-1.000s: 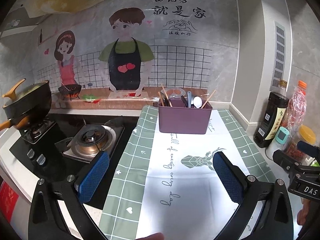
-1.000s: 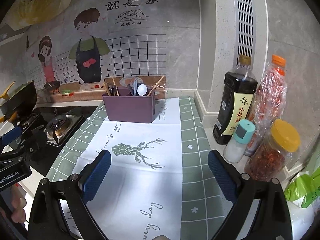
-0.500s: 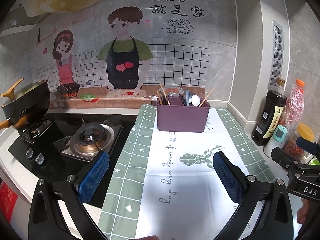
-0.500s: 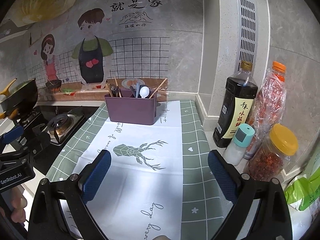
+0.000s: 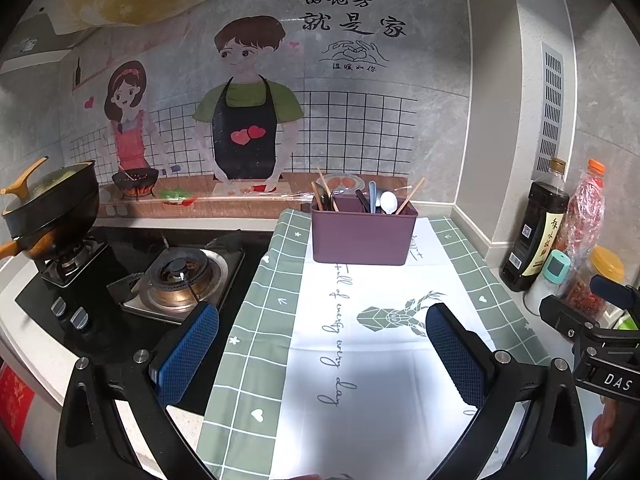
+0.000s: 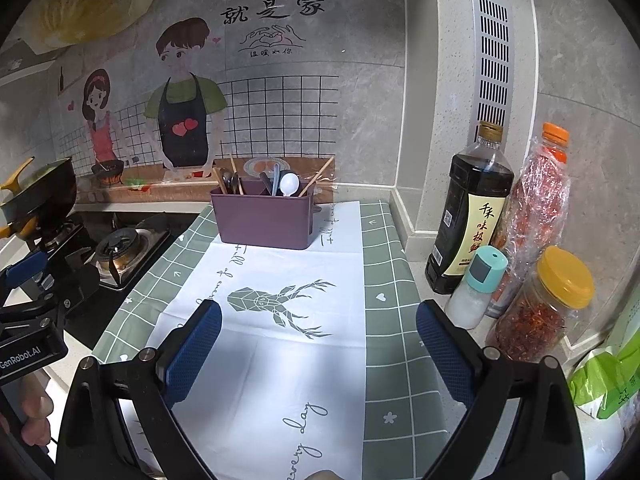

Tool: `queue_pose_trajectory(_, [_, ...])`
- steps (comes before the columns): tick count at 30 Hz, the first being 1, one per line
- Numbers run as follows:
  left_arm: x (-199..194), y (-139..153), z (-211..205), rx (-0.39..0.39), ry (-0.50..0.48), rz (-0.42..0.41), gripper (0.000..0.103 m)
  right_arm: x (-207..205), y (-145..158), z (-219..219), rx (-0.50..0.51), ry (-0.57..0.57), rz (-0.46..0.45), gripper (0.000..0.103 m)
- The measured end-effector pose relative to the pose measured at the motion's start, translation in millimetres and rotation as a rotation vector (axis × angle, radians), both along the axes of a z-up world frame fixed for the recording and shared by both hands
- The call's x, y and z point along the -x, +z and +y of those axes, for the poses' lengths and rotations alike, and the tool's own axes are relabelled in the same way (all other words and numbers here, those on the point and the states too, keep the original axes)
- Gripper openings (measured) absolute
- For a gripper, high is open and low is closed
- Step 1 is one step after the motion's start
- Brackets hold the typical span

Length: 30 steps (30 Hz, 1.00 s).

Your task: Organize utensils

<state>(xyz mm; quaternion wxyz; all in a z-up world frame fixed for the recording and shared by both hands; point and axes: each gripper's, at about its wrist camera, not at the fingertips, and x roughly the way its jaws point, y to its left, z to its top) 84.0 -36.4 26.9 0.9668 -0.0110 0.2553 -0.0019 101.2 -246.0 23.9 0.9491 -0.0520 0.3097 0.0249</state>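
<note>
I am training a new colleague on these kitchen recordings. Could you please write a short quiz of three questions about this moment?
1. True or false: the left gripper holds a utensil.
2. Where does the white spoon stand? A) on the cloth B) in the purple caddy C) on the stove
3. Which lid colour has the jar beside the dark sauce bottle?

Key: 1 false, both the left and the right gripper have open, empty jaws. 2 B. 3 yellow.

purple caddy [image 5: 363, 236] | upright, far end of mat | holds chopsticks [image 5: 410, 196], white spoon [image 5: 388, 202], possibly dark spoons
</note>
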Motion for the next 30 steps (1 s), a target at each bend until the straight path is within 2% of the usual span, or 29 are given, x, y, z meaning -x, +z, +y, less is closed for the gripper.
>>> queue_pose_trajectory(30, [-2.3,1.5,-3.3,-0.006,-0.011,0.008,0.103,-2.1,1.6,-6.2,-0.013,-0.007,-0.001,0.098])
